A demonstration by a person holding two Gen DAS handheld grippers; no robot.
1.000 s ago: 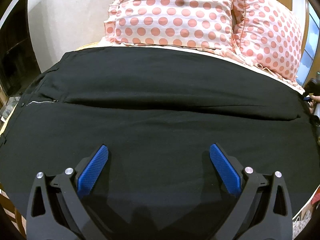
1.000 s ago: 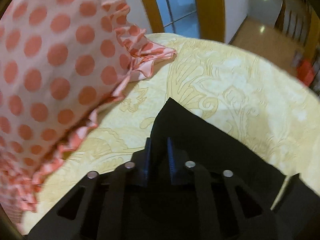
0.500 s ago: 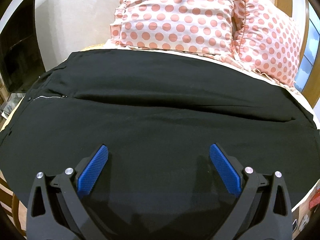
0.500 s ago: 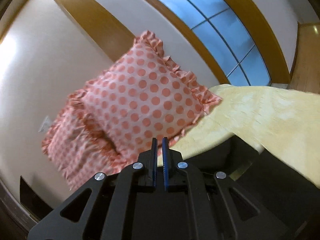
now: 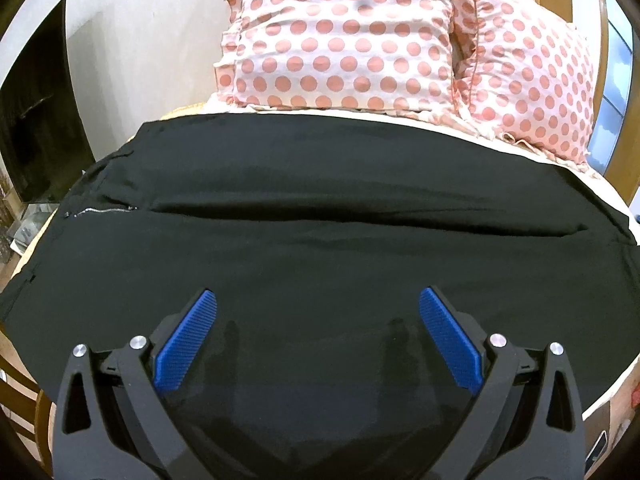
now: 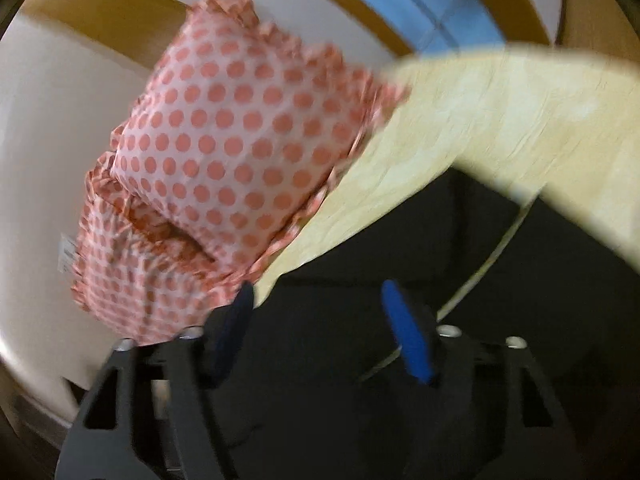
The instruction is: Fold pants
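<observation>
Two spotted pillows point(image 5: 340, 36) are leaning on a pale wall point(image 5: 140, 40) behind black pants point(image 5: 320, 220) lying flat across the yellow bed point(image 6: 480, 120), both grippers' jaws gaping empty, the right gripper point(image 6: 320, 332) having just been opening.

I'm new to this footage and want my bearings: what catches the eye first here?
The black pants dominate, spread flat across the bed with the zipper at the left. Behind them two pink polka-dot pillows lean against the wall. The left claw hangs wide open above the cloth, and the right claw, its jaws just opened, holds nothing.
</observation>
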